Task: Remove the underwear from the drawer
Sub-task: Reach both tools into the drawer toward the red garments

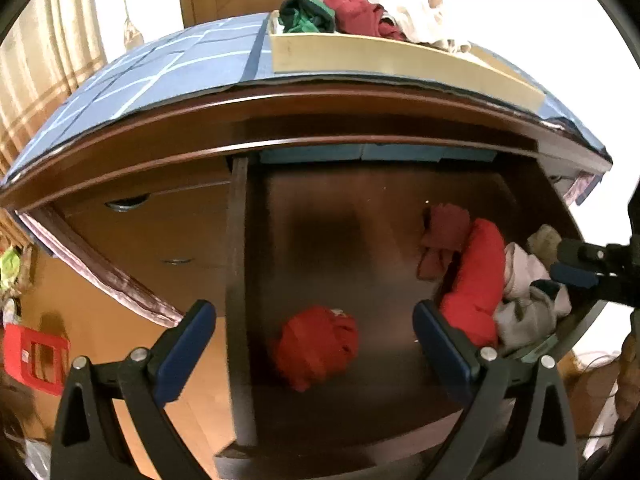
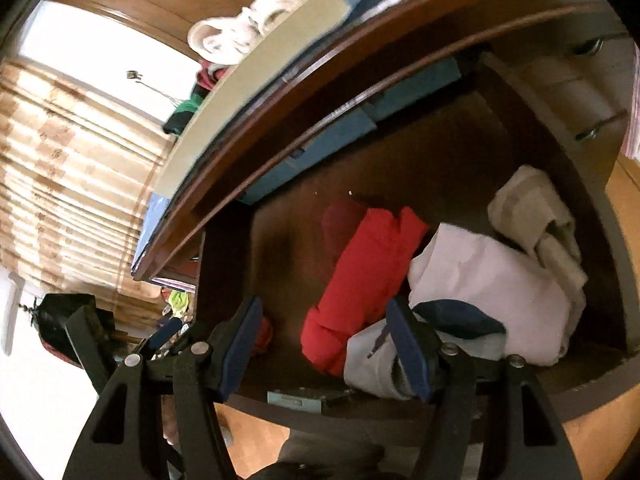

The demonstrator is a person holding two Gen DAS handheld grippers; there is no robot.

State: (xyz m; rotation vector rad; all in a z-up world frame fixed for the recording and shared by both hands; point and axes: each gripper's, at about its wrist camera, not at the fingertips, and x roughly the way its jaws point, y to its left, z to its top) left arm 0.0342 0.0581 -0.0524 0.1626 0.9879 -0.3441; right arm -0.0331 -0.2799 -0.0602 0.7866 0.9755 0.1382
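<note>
In the left wrist view the left tongs (image 1: pixel 314 314) stand wide apart with nothing between them, poised over the open dark wooden drawer (image 1: pixel 236 280). Directly between their blue-padded fingers (image 1: pixel 188 344), lower down on the drawer floor, lies a crumpled red underwear ball (image 1: pixel 316 346), alone and apart from the rest. Along the drawer's right side sits a pile: a dark red piece (image 1: pixel 442 236) at the back, a bright red folded piece (image 1: pixel 478 280) just beside it, and pale grey and white garments (image 1: pixel 528 300) touching that one at the right. The right tongs (image 1: pixel 576 266) enter from the right edge over the pale garments; from here I cannot tell how far they are parted. On the dresser top, over a blue checked cloth (image 1: pixel 160 76), a pale wooden tray (image 1: pixel 380 60) holds green, maroon and white clothes (image 1: pixel 360 12). In the right wrist view the right tongs (image 2: pixel 326 340) are spread wide and hold nothing, hovering above the drawer's front edge (image 2: pixel 400 404). The bright red folded piece (image 2: pixel 364 280) lies between the fingers and beyond them; the right finger (image 2: pixel 408 344) overlaps a light grey garment (image 2: pixel 372 364) with a navy piece (image 2: pixel 456 318) on it. White folded clothes (image 2: pixel 500 280) and a cream rolled item (image 2: pixel 532 204) lie to the right.
</note>
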